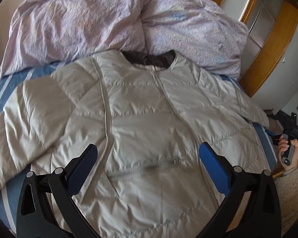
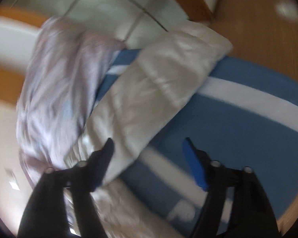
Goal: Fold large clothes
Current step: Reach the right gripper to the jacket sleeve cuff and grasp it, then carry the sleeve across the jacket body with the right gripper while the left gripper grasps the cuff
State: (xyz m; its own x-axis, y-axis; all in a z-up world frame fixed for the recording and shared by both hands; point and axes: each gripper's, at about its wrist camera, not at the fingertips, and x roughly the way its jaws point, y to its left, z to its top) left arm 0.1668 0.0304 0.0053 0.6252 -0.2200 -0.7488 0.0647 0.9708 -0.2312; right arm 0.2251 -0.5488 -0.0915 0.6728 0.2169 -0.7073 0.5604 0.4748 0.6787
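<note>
A cream quilted puffer jacket (image 1: 149, 119) lies face up and spread flat on the blue striped bed sheet (image 1: 4, 97), collar toward the far side. My left gripper (image 1: 148, 148) is open and empty, hovering above the jacket's lower front by the pocket zipper. In the blurred right wrist view, the jacket's sleeve (image 2: 159, 83) stretches out across the sheet (image 2: 248, 109) toward the bed's edge. My right gripper (image 2: 149, 144) is open and empty, above the base of that sleeve, its left finger over the fabric. The right gripper's handle in a hand shows in the left wrist view (image 1: 288, 148).
A crumpled lilac duvet (image 1: 119, 23) is heaped at the head of the bed, touching the jacket's collar; it also shows in the right wrist view (image 2: 55, 83). Wooden furniture (image 1: 268, 49) stands to the right. Wood floor (image 2: 268, 29) lies beyond the bed's edge.
</note>
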